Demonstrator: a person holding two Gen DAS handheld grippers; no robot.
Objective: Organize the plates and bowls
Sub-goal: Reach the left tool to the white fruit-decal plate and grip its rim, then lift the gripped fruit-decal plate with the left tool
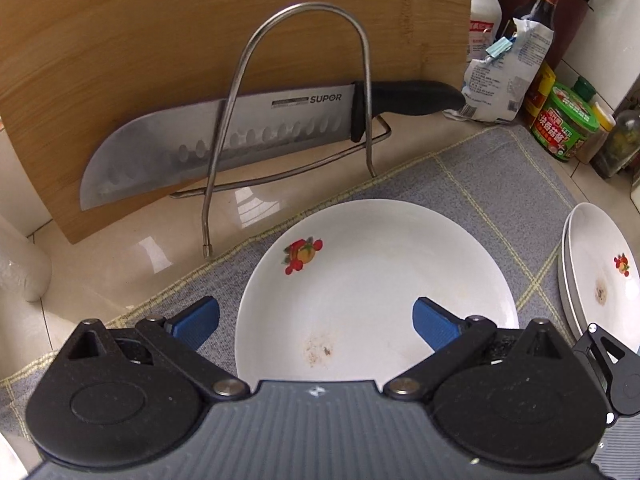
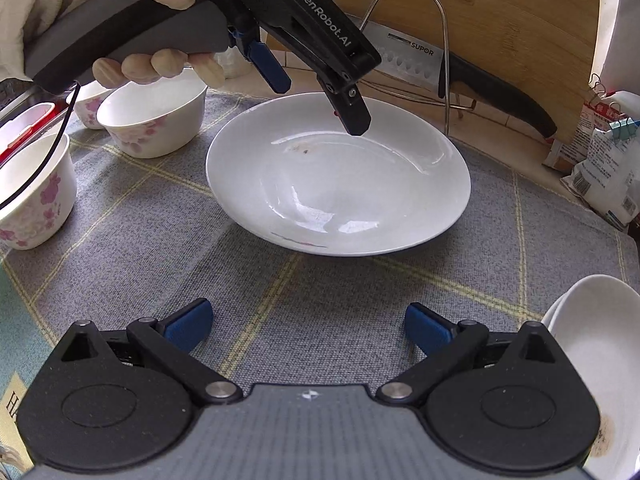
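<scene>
While your left gripper (image 1: 316, 322) hangs with its blue pads spread wide over the near part of the white plate (image 1: 376, 280), nothing sits between them; the rim passes just under the left pad and the right pad hovers above the bowl of the plate. That plate lies flat on the grey checked cloth (image 1: 500, 184), its fruit print at ten o'clock and a brown stain at six. At three o'clock a stack of plates (image 1: 600, 276) rests on the same cloth, well apart from it. At twelve o'clock a knife (image 1: 224, 140) leans in a wire rack (image 1: 304, 92) against a wooden cutting board (image 1: 160, 40).

From your right wrist view, your right gripper (image 2: 308, 328) is likewise wide apart and empty, low over bare cloth at six o'clock of the plate. Your gloved hand (image 2: 132, 20) holds the left tool above the plate's far rim. Three floral bowls (image 2: 154, 118) stand at nine to ten o'clock.
</scene>
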